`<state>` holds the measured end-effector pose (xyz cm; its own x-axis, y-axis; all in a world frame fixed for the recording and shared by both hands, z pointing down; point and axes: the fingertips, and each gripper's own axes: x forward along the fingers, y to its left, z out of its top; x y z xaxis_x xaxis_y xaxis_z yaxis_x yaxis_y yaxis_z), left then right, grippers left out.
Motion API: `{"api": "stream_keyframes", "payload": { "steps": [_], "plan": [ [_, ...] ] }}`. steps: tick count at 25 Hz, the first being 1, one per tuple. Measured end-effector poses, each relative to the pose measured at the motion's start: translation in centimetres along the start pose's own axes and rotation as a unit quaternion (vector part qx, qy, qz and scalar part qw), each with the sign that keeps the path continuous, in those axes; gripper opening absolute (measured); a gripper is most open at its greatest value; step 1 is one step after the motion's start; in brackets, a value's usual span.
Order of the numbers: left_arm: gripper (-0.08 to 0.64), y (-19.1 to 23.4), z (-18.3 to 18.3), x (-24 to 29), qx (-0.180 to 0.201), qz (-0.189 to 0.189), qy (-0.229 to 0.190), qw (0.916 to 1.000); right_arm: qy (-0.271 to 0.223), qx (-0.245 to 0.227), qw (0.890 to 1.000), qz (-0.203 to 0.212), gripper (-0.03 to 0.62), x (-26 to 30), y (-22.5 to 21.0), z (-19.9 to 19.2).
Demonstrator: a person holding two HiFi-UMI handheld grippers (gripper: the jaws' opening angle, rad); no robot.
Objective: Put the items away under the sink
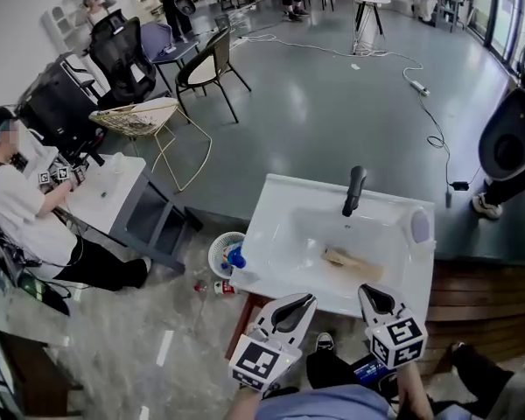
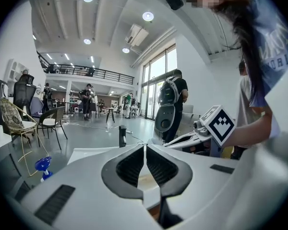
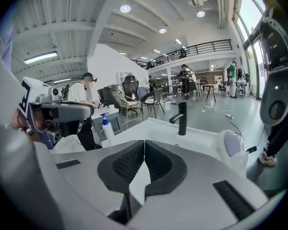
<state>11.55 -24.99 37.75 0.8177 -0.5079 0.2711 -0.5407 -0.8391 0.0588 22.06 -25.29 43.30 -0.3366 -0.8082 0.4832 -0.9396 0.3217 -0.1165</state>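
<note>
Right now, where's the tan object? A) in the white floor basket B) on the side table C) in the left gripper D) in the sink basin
D: the tan object lies in the basin of the sink, in front of the black faucet.

The white worktop (image 1: 276, 201) has a basin (image 1: 302, 234) sunk in its middle, and a wooden brush (image 1: 350, 262) lies in it. A black tap (image 1: 354, 191) stands at the far edge, with a pale rounded object (image 1: 419, 226) near the far right corner. On the floor (image 1: 332, 103), just beside the worktop's left edge, sits a white basket (image 1: 214, 254).
</note>
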Motion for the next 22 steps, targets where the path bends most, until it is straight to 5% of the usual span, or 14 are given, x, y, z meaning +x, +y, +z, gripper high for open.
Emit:
{"api": "stream_keyframes", "payload": {
  "steps": [10, 20, 22],
  "plan": [
    [0.011, 3.1, -1.4, 4.5, -0.015, 0.023, 0.035, 0.9990, 0.076, -0.040, 0.996, 0.024, 0.017, 7.4, -7.4, -3.7],
    [0.011, 1.9, -1.8, 7.4, -0.029, 0.009, 0.053, 0.9981, 0.170, -0.100, 0.976, 0.092, 0.018, 13.5, -9.5, -8.8],
    [0.011, 1.7, -2.0, 7.7, -0.032, 0.007, 0.055, 0.9979, 0.195, -0.096, 0.971, 0.099, 0.081, 14.7, -9.9, -10.5]
  ]
}}
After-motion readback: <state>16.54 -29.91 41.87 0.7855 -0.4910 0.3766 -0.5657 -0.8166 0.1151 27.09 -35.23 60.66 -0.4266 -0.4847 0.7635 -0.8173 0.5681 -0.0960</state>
